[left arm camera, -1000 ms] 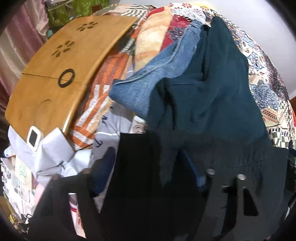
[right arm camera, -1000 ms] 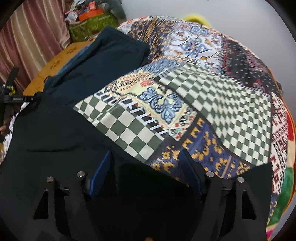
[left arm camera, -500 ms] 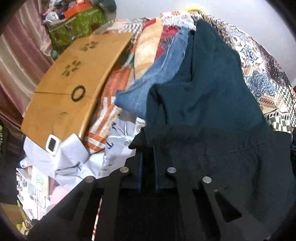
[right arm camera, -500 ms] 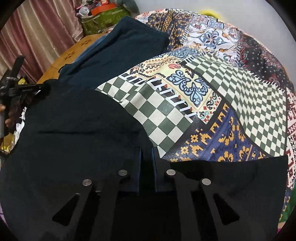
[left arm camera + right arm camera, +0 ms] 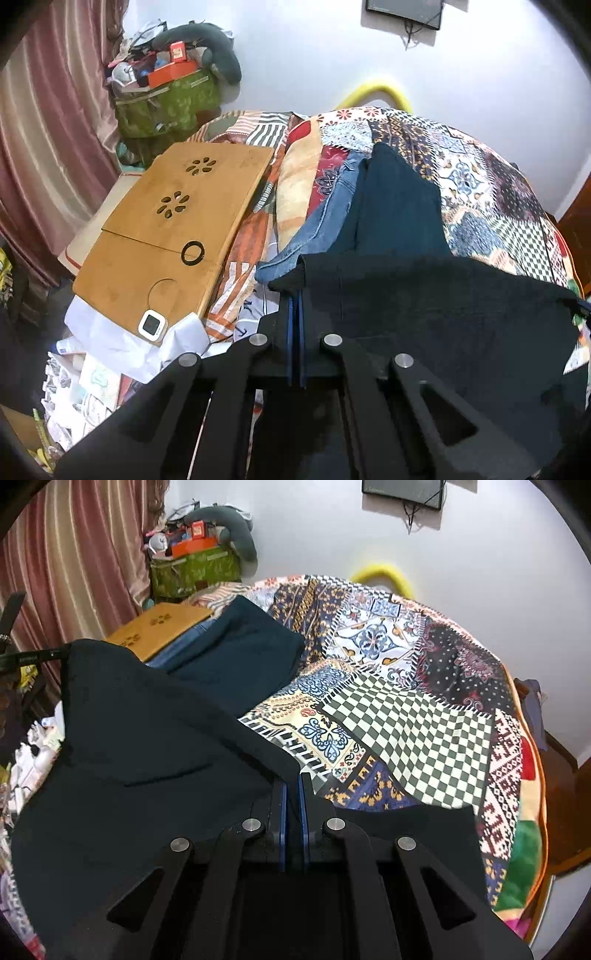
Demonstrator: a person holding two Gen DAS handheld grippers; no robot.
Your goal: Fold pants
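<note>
The left hand-held gripper point(image 5: 296, 295) is clamped on one corner of the black fabric pants point(image 5: 443, 314); its jaws have just closed with the cloth between them. The right hand-held gripper point(image 5: 291, 779) pinches another edge of the same pants point(image 5: 140, 746), its jaws likewise just closed on the fabric. The pants hang stretched between the two, lifted above the patchwork-quilted bed point(image 5: 424, 720). Farther back on the bed lie folded dark teal trousers point(image 5: 399, 206) on blue denim jeans point(image 5: 325, 225), beside a wooden lap desk point(image 5: 177, 225).
</note>
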